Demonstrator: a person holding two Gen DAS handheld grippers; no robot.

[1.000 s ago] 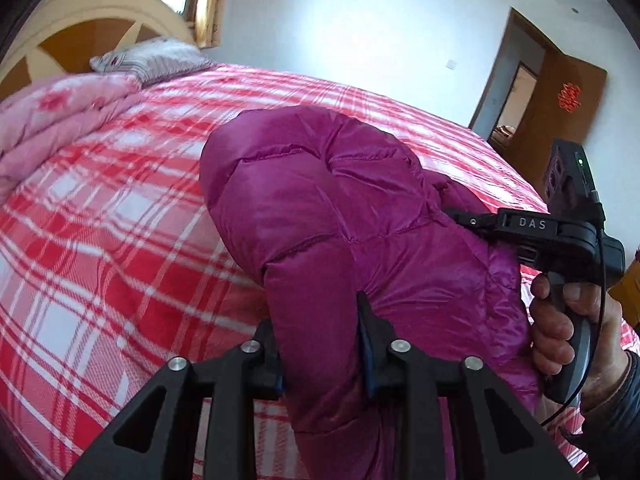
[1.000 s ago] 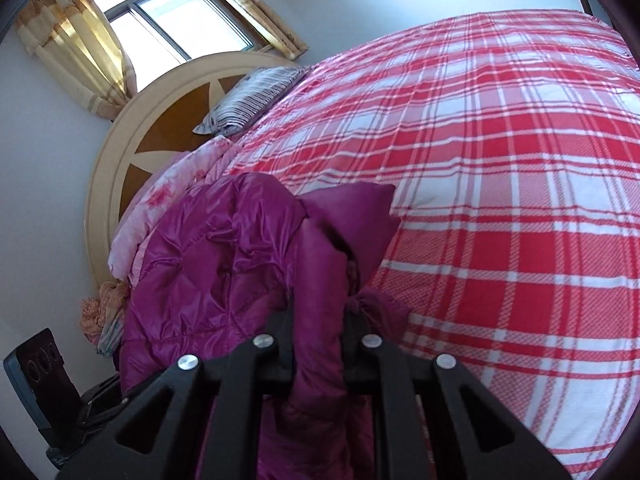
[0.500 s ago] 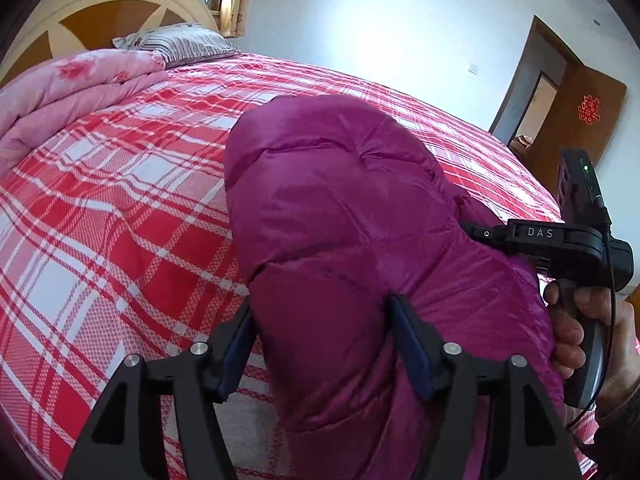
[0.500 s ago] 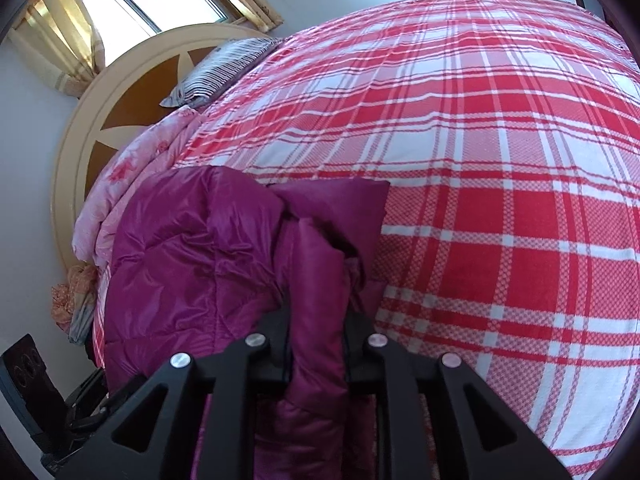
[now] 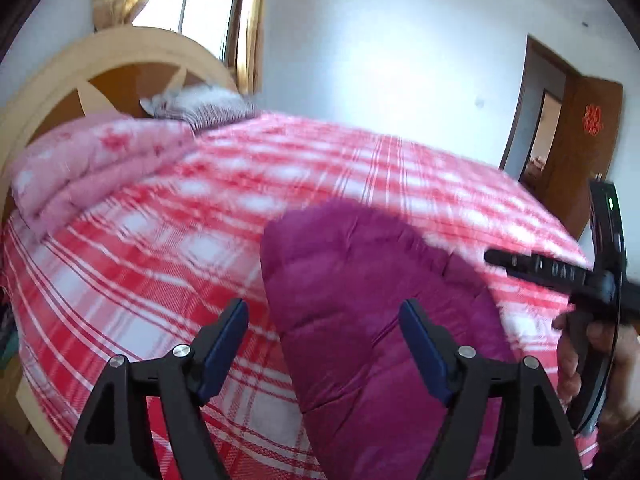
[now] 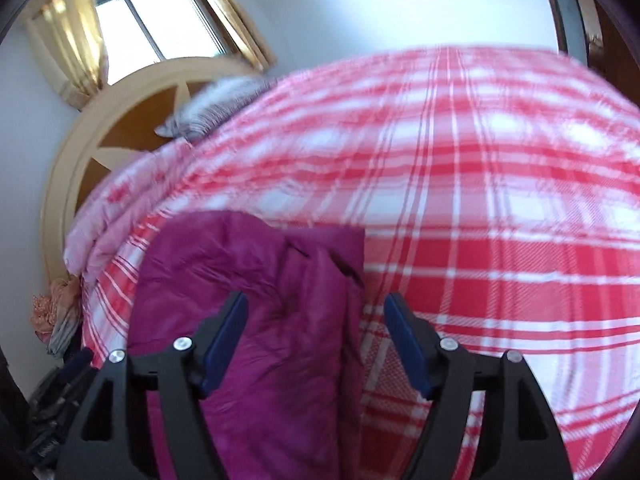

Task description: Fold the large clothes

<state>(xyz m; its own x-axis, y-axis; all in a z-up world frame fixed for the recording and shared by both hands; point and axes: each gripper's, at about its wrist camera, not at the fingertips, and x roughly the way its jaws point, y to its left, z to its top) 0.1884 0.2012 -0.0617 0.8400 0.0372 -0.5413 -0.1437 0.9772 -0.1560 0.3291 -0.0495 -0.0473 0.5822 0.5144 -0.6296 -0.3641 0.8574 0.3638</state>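
A puffy, quilted magenta down jacket [image 5: 360,320] lies folded into a thick bundle on the bed [image 5: 160,248], whose cover is red and white plaid. Both tools have just been opening: the left tool [image 5: 324,344] and the right tool [image 6: 314,340] each stand wide, the jacket below and between the blue pads but not pressed by them. Only the left wrist view shows the open brown door [image 5: 580,152] and the person's hand [image 5: 576,360] gripping the right tool's handle, while the right wrist view alone shows the jacket's layered folded edge [image 6: 332,252].
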